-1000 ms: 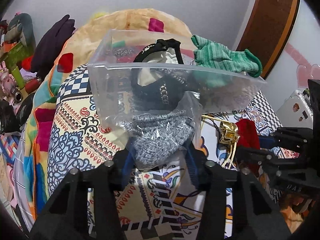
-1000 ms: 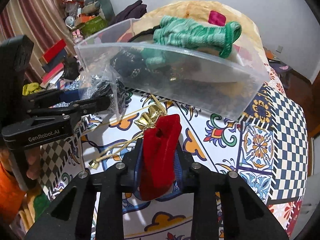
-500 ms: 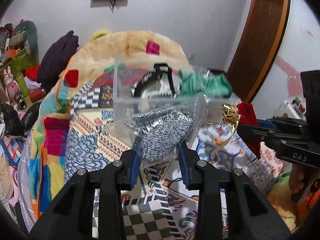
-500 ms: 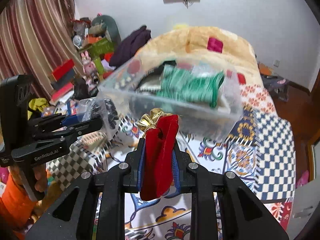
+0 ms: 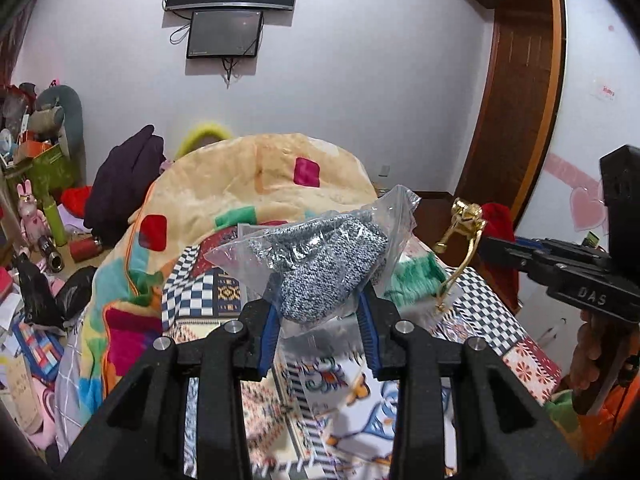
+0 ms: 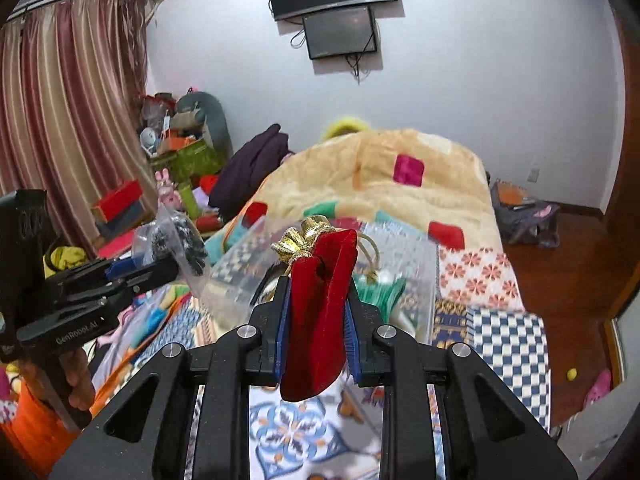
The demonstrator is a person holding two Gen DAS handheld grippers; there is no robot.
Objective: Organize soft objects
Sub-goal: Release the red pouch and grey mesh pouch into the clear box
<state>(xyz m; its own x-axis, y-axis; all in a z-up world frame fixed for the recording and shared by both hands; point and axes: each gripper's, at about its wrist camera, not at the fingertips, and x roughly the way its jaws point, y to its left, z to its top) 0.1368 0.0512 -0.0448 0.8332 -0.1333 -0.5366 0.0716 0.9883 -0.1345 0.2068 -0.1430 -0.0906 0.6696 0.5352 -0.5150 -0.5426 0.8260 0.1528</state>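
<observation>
Both grippers have risen since a second ago: the clear plastic bin [image 6: 400, 264], which then filled the middle of each view, now sits low and mostly behind what they carry, and the wall with its two dark screens [image 5: 228, 12] has come into sight.

The left gripper [image 5: 318, 322] is clenched on one clear plastic bag [image 5: 320, 256] holding a grey knitted item, lifted above the patterned bedspread [image 5: 340, 392]. The right gripper [image 6: 316, 322] is clamped on one red velvet pouch [image 6: 320, 312] with a gold bow [image 6: 304, 240] at its top and a gold cord trailing from it, also held up over the bed. In the left wrist view the right gripper [image 5: 496, 246] reaches in from the right edge with the pouch [image 5: 498, 224] beyond it; in the right wrist view the left gripper [image 6: 160, 272] comes in from the left with its bag [image 6: 176, 244].

The bin is blurred in both views. Its contents are hard to make out; one green knitted piece [image 6: 380, 292] shows through its wall, and a dark shape beside that cannot be identified. The knitted item in the bag is bunched, so what kind of garment it is cannot be told. One tan blanket with coloured squares [image 5: 260, 176] is heaped behind the bin.
</observation>
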